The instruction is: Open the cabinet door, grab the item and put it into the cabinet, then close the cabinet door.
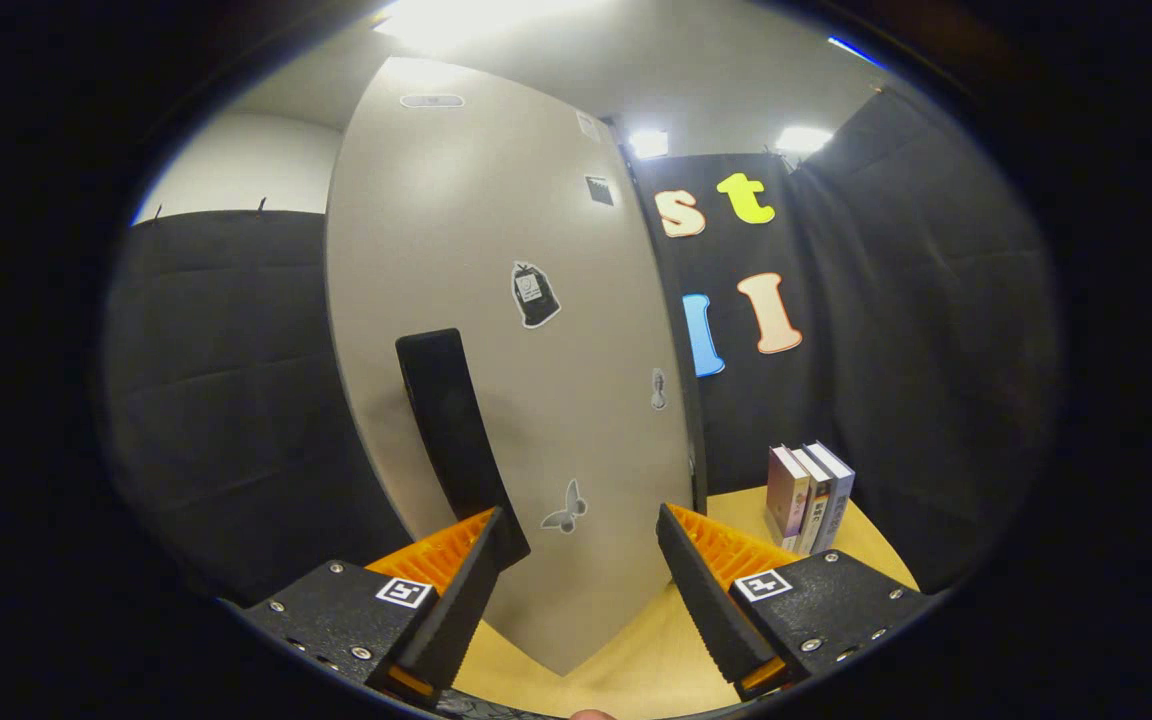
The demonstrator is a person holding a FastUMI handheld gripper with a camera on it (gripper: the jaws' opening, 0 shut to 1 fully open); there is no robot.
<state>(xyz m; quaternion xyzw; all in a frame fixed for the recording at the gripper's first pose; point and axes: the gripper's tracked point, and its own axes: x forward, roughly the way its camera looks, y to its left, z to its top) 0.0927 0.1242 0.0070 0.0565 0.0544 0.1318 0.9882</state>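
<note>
Right now the tongs are gaping wide, gripping nothing, facing the closed cabinet door; its black handle is sitting just beyond the left finger. Opening seems underway: next, closing on that handle. Books are waiting far right on the tabletop, clear of the swing.
</note>
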